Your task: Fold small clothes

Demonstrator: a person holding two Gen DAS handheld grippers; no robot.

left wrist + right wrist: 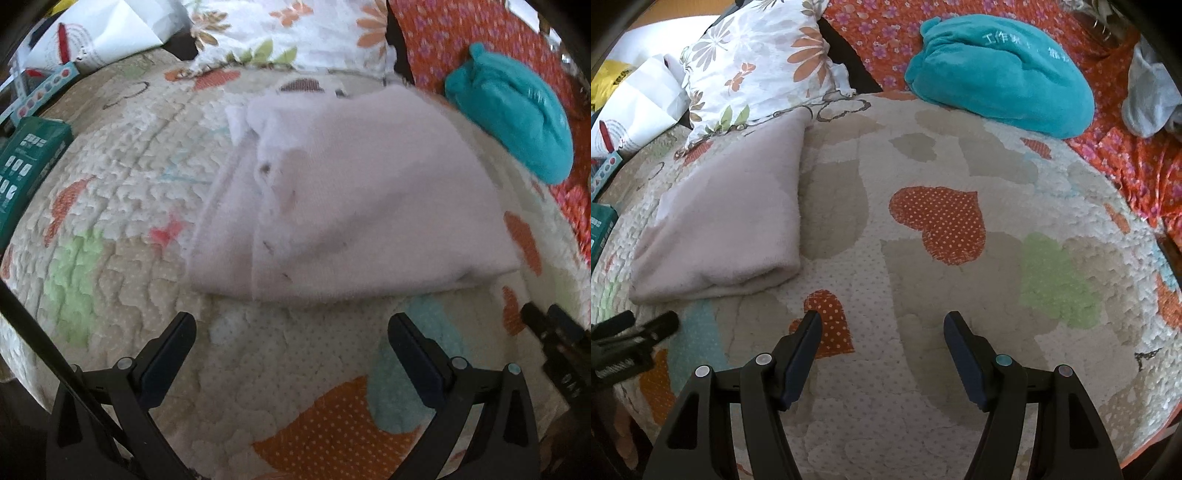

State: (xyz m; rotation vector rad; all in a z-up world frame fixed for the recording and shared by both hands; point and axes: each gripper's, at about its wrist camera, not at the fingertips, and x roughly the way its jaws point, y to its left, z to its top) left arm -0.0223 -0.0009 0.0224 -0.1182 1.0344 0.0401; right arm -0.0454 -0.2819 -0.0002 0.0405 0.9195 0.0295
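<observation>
Far left edge: teal box (27, 166) and a long printed carton (40, 92) lie closed at the edge of the quilt (129, 177), contents not visible; a white paper bag (107, 37) sits behind them, inside not visible either. Floral pillow (295, 33) at the back, centre. Folded pale pink garment (351, 206) lies flat on the quilt, roughly mid-frame in the left wrist view, a white inner layer showing at its far left corner. Left gripper (291, 332): fingers spread wide, nothing between them, hovering over bare quilt just short of the garment's near folded edge, not touching it. Right of the garment, a teal fleece bundle (517, 122) rests on the orange floral sheet (480, 48), apart from the garment. In the right wrist view the garment (727, 218) sits upper left, well to the left of the right gripper (882, 326), whose fingers are also spread wide and empty, over the heart-patterned quilt (942, 221). Left gripper's tips (639, 325) show at the left edge there, just below the garment's near edge. A grey-white cloth (1148, 99) lies far right on the orange sheet (1126, 162).
</observation>
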